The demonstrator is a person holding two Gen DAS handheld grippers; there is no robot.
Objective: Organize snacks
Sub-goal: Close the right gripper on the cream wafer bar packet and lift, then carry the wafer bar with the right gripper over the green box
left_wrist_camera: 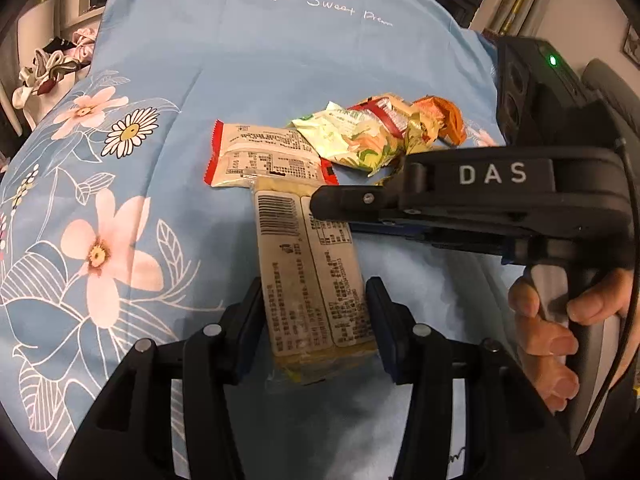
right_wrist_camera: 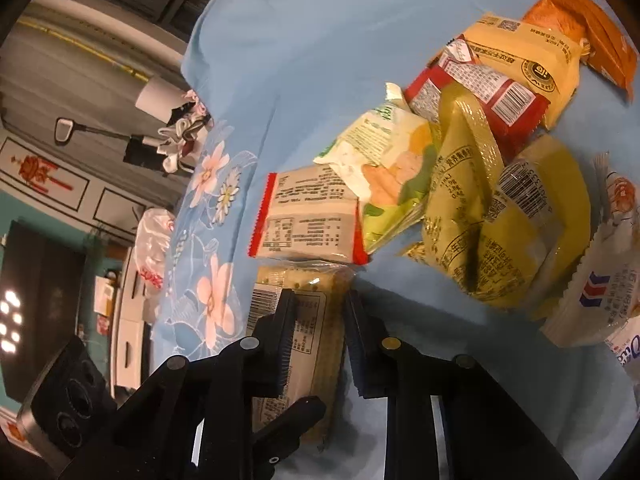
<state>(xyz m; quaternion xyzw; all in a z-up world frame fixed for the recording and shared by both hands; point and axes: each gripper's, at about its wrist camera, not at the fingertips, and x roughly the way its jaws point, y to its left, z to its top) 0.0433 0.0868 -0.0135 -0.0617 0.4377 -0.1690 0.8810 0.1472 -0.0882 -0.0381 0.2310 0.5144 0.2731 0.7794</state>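
On the blue flowered bedspread (left_wrist_camera: 248,52) lies a long cracker packet (left_wrist_camera: 316,280), pale beige, its printed back and barcode facing up. The left gripper (left_wrist_camera: 316,312) has its fingers clamped on the packet's near end. The right gripper (right_wrist_camera: 320,328) reaches in from the side, fingers closed on the far half. Its top touches a red-edged white packet (left_wrist_camera: 264,156) beside the snack pile (right_wrist_camera: 480,160).

Black plastic claws (left_wrist_camera: 316,320) — silver screw heads, blue pad edges, white "DAS" lettering, thin black cable.
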